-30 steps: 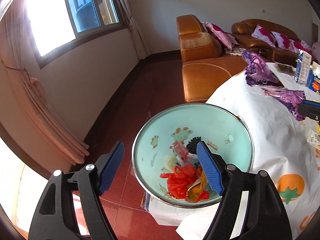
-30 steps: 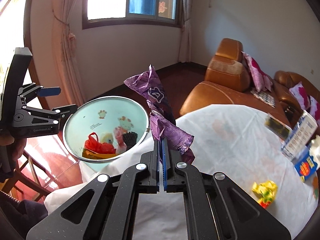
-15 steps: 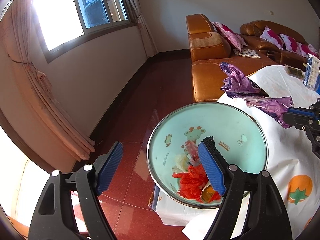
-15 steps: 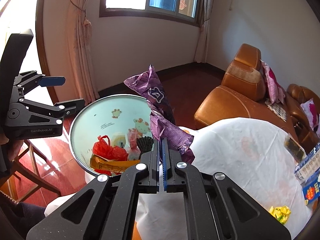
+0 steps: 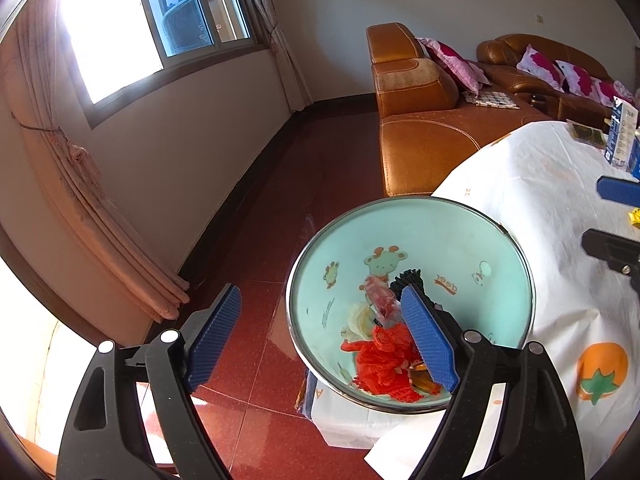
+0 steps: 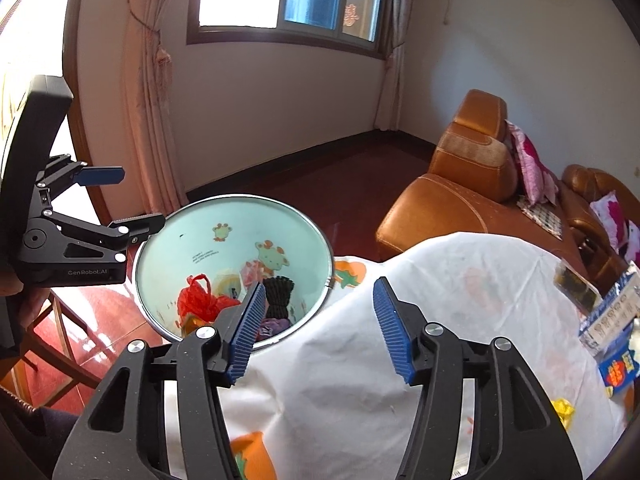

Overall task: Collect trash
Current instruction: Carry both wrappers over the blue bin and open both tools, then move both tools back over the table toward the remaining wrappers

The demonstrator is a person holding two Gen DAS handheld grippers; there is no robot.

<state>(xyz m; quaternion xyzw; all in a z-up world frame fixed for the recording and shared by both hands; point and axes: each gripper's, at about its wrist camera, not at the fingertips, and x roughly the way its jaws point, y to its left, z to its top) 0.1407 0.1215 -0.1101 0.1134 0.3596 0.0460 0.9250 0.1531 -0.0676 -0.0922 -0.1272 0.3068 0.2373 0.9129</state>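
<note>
A mint-green trash bin (image 5: 440,248) with a metal rim stands at the table's edge, holding a red net bag (image 5: 384,364) and other scraps. The purple wrapper (image 6: 272,326) lies inside it, by a black bundle (image 6: 280,292). My right gripper (image 6: 316,328) hovers over the bin's near rim and the tablecloth; its jaws are opening with nothing between them. My left gripper (image 5: 320,340) is open and still widening: one finger (image 5: 428,344) reaches over the bin's inside, the other stays outside. From the right wrist view, the left gripper (image 6: 136,200) has its lower finger at the rim.
A round table under a white fruit-print cloth (image 6: 460,280) carries a yellow wrapper (image 6: 562,410), a dark packet (image 6: 576,284) and blue-and-white boxes (image 6: 612,308). An orange leather sofa (image 5: 420,140) stands behind. Red tiled floor (image 5: 320,184) lies left of the bin.
My right gripper went from shut on the purple wrapper to open, and the wrapper dropped into the bin. It also shifted toward the bin. The left jaws spread slightly wider.
</note>
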